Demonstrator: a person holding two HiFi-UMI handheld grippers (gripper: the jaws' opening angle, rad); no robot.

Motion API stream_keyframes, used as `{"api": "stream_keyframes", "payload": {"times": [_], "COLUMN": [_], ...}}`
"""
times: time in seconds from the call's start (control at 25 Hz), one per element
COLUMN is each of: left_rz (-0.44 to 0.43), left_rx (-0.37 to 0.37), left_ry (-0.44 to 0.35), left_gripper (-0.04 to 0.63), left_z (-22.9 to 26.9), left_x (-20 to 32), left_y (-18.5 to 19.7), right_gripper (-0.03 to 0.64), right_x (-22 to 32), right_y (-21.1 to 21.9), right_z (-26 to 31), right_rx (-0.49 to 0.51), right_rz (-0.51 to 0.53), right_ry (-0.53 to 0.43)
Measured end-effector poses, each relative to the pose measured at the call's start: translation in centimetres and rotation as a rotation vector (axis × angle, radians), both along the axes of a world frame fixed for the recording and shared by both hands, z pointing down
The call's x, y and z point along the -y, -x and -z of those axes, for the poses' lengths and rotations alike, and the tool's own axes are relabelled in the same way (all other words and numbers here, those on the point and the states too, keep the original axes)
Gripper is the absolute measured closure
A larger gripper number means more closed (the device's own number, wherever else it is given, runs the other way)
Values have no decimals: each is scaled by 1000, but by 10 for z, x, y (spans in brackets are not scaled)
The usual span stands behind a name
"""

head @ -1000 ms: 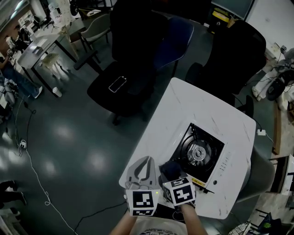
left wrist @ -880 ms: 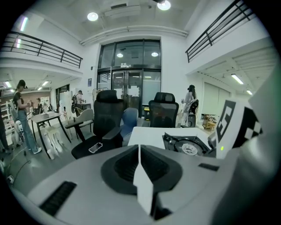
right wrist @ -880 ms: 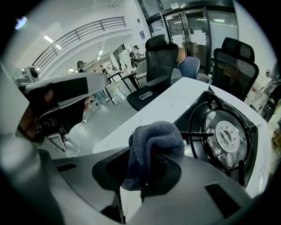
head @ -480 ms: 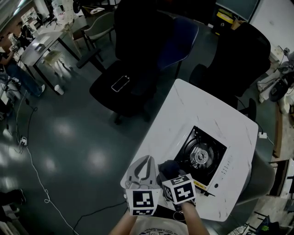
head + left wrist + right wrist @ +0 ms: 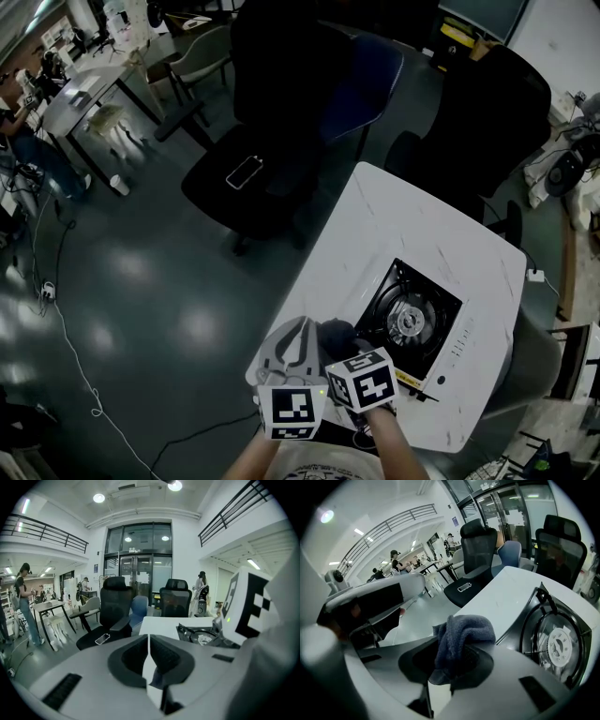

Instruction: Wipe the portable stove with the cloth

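A dark cloth is seen clamped between the jaws of the right gripper, bunched into a thick fold that rises above the jaw pads and is held over the near corner of a white table. The portable stove is set on the table's near right part, its black top and round burner exposed; from the head view, the cloth is placed at about 8 o'clock of the stove, just beside its near left corner, though contact with the stove cannot be told. The left gripper is held at 9 o'clock of the right one, close alongside it at the table's near left edge, its jaws brought together with only a thin seam between them and nothing gripped. Beyond the table, at 11 o'clock, a black office chair is seen with a phone lying on its seat.
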State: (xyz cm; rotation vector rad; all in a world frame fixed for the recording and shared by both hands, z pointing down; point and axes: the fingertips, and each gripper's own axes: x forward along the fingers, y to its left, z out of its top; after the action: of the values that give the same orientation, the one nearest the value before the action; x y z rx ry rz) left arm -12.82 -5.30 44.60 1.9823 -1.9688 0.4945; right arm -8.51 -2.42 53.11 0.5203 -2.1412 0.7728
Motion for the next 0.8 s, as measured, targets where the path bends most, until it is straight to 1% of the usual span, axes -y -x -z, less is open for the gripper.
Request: {"api": "stream_keyframes", "payload": {"times": [0.2, 0.52, 0.8], "left_rz": [4, 0, -3], "left_rx": [6, 8, 9], "left_ry": [-1, -4, -4], "left_gripper": [572, 572, 572], "left_z": [1, 2, 1], "left_x": [3, 8, 16], "left_y": [2, -1, -3], "right_gripper": [541, 541, 541], "right_x": [19, 50, 84], "right_y": [6, -5, -16], "right_z": [4, -1, -1], "right_rx": [-4, -65, -104], "right_rz": [21, 83, 77], "right_ry": [-33, -63, -110]}}
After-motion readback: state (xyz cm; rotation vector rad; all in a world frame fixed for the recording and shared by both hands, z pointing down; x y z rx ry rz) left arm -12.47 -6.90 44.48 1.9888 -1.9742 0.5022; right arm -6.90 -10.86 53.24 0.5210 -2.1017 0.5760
